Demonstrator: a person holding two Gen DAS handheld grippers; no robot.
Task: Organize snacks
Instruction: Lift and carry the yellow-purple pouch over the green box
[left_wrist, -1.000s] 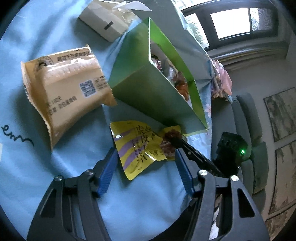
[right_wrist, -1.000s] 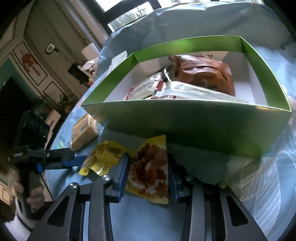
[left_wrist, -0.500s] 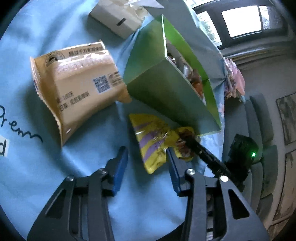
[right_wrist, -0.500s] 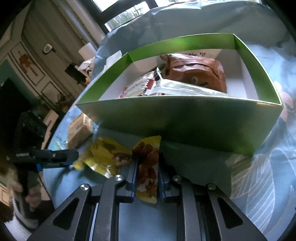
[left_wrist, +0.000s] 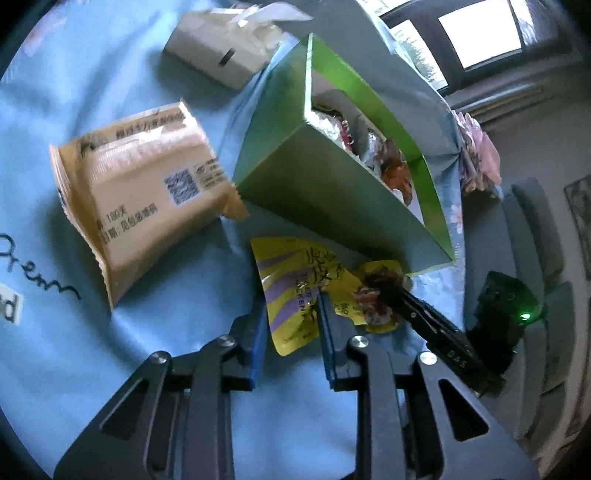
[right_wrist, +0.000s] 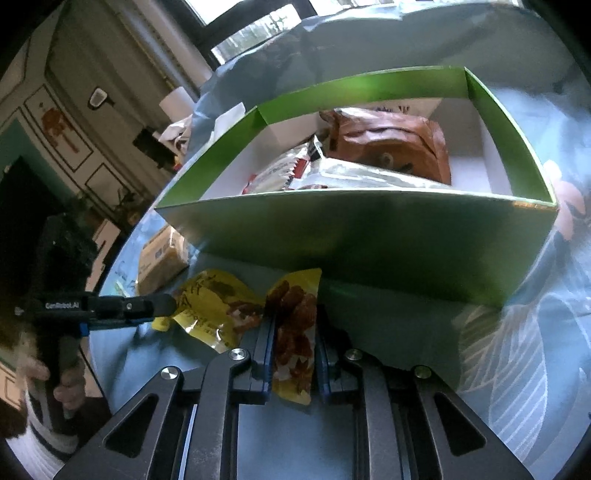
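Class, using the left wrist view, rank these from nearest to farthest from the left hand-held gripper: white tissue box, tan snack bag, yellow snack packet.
1. Yellow snack packet, between its fingers.
2. Tan snack bag, upper left.
3. White tissue box, top, farthest.

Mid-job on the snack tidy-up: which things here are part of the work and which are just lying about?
Part of the job:
- yellow snack packet, pinched at opposite ends by the left claw and right claw
- green box, already holding snacks
- tan snack bag, on the blue cloth beside the box

Lying about:
- tissue box
- sofa
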